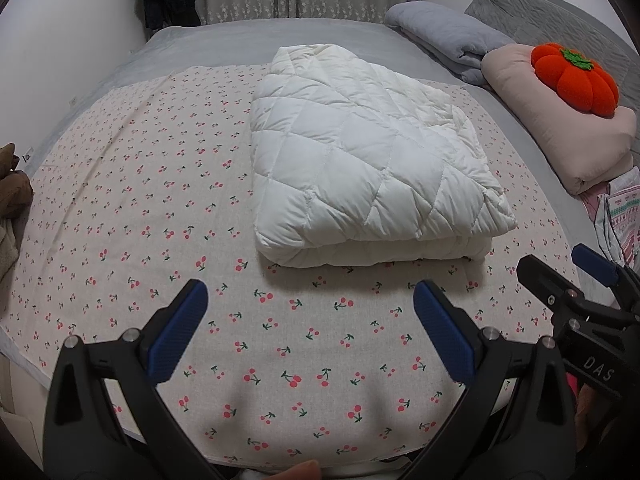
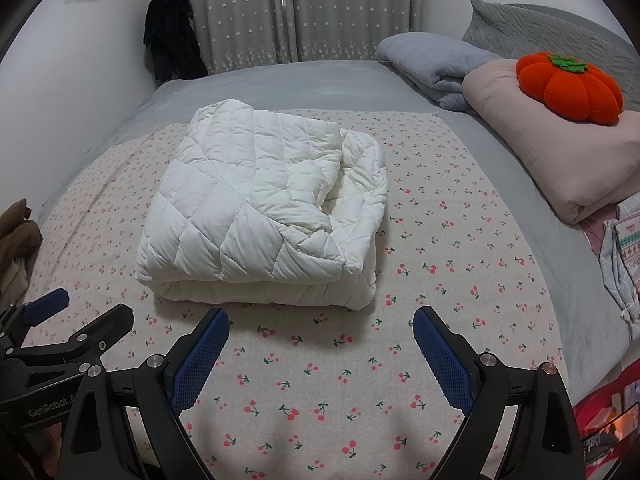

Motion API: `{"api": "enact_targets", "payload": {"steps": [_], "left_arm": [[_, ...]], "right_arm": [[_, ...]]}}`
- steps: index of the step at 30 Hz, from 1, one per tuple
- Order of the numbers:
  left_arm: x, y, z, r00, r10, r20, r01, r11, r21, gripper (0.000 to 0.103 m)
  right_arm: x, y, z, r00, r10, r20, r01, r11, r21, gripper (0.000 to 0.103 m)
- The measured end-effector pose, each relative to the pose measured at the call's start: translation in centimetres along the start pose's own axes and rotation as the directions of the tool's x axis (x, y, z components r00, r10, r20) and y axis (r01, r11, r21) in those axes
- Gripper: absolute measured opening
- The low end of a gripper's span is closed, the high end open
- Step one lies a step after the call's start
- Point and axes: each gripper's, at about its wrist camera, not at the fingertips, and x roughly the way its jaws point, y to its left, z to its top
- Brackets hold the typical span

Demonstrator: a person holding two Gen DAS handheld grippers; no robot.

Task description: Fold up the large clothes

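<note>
A white quilted puffer garment (image 1: 360,164) lies folded into a thick rectangular bundle on a cherry-print cloth (image 1: 140,200) on the bed. It also shows in the right wrist view (image 2: 260,212). My left gripper (image 1: 310,300) is open and empty, hovering over the cloth just in front of the bundle. My right gripper (image 2: 320,328) is open and empty, also just in front of the bundle. The right gripper shows at the right edge of the left wrist view (image 1: 568,280), and the left gripper at the left edge of the right wrist view (image 2: 80,312).
A pink pillow (image 1: 560,120) with an orange pumpkin cushion (image 1: 576,80) and a folded grey blanket (image 1: 444,36) lie at the bed's right. Patterned clothes (image 2: 624,248) lie below the pillow. Brown clothing (image 1: 12,192) sits at the left edge. Dark clothing (image 2: 172,40) hangs by the curtain.
</note>
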Motion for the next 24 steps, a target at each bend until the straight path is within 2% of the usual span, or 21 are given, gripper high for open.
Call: {"api": "enact_targets", "payload": {"steps": [24], "left_arm": [[0.32,0.15,0.18,1.000,-0.010,-0.012,0.010,1.000,-0.005,0.102]], "right_arm": [[-0.07,0.13,0.19,1.000,0.008,0.001,-0.008,1.000,-0.006,0.095]]}}
